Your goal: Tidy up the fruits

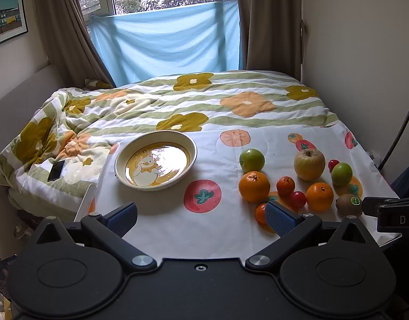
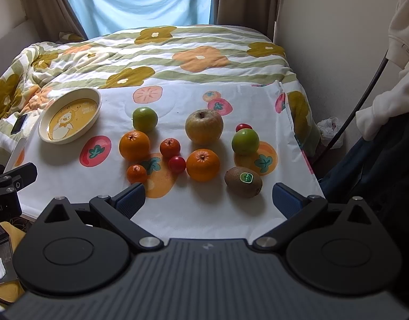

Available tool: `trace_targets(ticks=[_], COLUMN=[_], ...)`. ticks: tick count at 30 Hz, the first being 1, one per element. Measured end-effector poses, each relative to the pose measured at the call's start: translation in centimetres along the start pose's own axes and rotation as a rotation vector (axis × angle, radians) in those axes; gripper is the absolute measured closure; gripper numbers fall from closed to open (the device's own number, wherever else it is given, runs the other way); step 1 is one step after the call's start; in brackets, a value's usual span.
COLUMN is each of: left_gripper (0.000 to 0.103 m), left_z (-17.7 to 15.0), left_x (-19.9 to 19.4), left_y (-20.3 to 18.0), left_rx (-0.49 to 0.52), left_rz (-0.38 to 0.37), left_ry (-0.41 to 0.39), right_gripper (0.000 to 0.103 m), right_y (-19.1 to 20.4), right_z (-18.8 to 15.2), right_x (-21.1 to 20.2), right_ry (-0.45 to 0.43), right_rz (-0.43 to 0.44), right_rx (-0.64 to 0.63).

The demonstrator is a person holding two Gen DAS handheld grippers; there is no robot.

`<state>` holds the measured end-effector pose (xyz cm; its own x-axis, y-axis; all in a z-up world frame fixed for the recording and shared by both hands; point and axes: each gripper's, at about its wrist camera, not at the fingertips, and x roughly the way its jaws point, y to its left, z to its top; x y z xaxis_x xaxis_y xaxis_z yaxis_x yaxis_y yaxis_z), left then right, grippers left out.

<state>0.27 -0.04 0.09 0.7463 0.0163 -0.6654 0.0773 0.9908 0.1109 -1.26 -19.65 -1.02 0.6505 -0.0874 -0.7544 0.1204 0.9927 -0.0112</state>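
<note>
Ten fruits are sitting loose on the table [image 2: 217,213], which is wearing a white cloth printed with fruit shapes. Seen from the right wrist camera, the yellowish apple [image 2: 204,126] is lying near the middle of the group, with one green apple [image 2: 145,119] at its 9 o'clock and another green apple [image 2: 245,138] at its 4 o'clock. Two oranges [image 2: 134,145] [image 2: 203,164] are resting at the apple's 8 and 6 o'clock, and the kiwi [image 2: 243,181] with a green sticker is lying at 5 o'clock, nearest the camera. Smaller red and orange fruits are sitting between them. The duck-printed bowl [image 2: 96,98] is standing empty at the cluster's 10 o'clock, well apart. Both the left gripper [image 1: 201,217] and the right gripper [image 2: 208,198] are hovering above the table's near edge, jaws spread wide and holding nothing.
</note>
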Motion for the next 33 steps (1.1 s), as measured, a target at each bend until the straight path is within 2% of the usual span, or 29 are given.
trace_targets(ticks=[33], left_gripper=[0.000], left_z=[0.4], left_x=[1.1], left_y=[0.3], left_rx=[-0.002], left_rz=[-0.007], left_ry=[0.011], right_gripper=[0.000], right_y=[0.3], right_z=[0.2], right_x=[0.6], right_ry=[0.010], right_rz=[0.007], right_rx=[-0.004])
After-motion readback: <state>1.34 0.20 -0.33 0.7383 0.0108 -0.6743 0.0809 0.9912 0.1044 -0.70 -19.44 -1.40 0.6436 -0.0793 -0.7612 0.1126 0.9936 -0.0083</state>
